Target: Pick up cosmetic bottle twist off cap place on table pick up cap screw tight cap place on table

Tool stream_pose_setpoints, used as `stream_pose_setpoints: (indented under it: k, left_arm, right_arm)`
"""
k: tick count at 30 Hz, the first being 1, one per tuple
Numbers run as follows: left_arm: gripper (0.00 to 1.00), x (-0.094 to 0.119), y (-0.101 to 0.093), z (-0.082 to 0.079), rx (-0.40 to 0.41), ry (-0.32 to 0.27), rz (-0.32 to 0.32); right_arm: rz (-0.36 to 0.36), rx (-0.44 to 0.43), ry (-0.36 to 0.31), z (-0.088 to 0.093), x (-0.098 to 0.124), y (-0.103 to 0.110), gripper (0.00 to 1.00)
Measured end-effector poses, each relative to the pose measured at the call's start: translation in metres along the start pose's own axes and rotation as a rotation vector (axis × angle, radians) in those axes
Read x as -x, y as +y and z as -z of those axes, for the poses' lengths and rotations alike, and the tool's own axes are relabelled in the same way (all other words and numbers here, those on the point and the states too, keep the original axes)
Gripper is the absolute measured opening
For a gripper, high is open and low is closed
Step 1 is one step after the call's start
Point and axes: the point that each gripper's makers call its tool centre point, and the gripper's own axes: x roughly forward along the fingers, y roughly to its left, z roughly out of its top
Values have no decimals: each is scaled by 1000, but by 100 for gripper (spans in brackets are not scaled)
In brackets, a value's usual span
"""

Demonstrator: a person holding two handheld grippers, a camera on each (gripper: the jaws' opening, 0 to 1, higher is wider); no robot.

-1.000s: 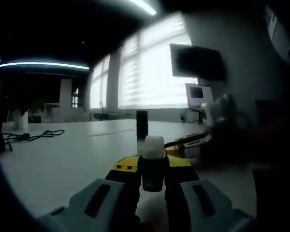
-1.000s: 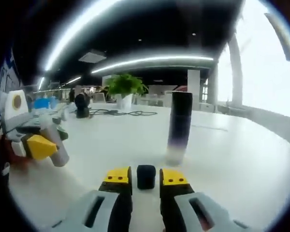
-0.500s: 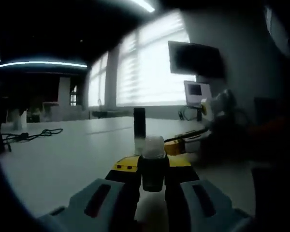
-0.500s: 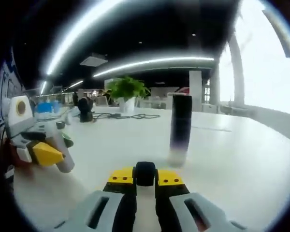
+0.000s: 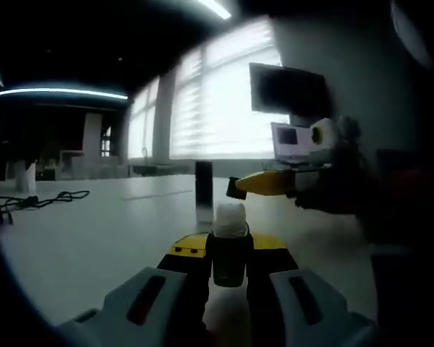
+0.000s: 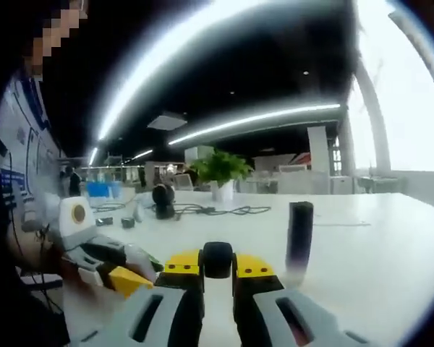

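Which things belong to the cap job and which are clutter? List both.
Job: bottle in left gripper; cap in right gripper; table.
Lying about: tall dark bottle, plant, cables, monitor.

Dim, backlit (window glare), fisheye-warped

A small black cap [image 6: 218, 259] is held between the yellow tips of the right gripper [image 6: 218, 264]. Beyond the cap and to its right, a dark bottle [image 6: 299, 233] is seen upright on the white worktop [image 6: 362, 246]. Left of the cap, the left gripper [image 6: 116, 269] is seen, and far behind it a potted plant [image 6: 220, 173].
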Motion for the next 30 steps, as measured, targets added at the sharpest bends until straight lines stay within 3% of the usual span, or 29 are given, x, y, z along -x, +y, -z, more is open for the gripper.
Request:
stream_pose_setpoints:
  k: [6, 13, 25, 30]
  left_arm:
    - [9, 1, -1, -1, -4, -4, 1]
    - [9, 1, -3, 0, -2, 1, 9]
    - [9, 1, -3, 6, -3, 40, 14]
    - [9, 1, -13, 3, -7, 26, 62]
  right_arm:
    - [-92, -43, -50, -23, 4, 17, 8]
    - [-151, -12, -75, -39, 16, 30, 8]
    - [-279, 72, -54, -47, 23, 55, 8]
    - [-359, 123, -24, -42, 23, 74, 8]
